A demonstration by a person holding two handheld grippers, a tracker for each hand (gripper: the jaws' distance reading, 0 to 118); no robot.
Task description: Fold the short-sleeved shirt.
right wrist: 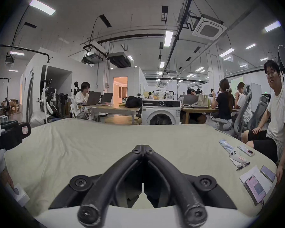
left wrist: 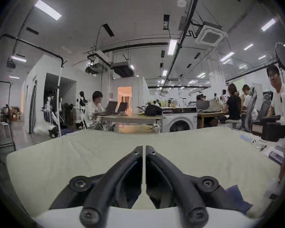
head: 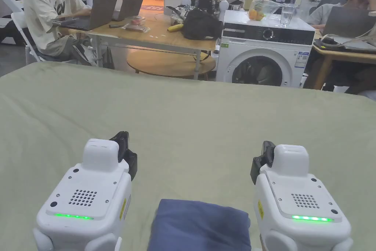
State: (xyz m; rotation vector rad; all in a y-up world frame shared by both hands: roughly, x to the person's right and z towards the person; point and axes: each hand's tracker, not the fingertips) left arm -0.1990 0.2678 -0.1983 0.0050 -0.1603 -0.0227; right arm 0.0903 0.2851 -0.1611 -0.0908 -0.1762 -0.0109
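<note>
A dark blue shirt (head: 200,226), folded into a compact rectangle, lies on the pale green table cover (head: 183,115) at the near edge; its corner (left wrist: 235,197) shows at the lower right of the left gripper view. The two white gripper housings flank it, the left one (head: 86,193) and the right one (head: 301,193), both held just above the cover and pointing away from me. My left gripper (left wrist: 144,146) has its black jaws closed tip to tip with nothing between them. My right gripper (right wrist: 143,150) is likewise shut and holds nothing. Neither touches the shirt.
Phones (right wrist: 255,188), papers and small items lie along the table's right edge, where a seated person (right wrist: 278,116) rests a hand. Beyond the far edge stand a washing machine (head: 264,53) and a wooden desk (head: 154,38) with laptops and people working.
</note>
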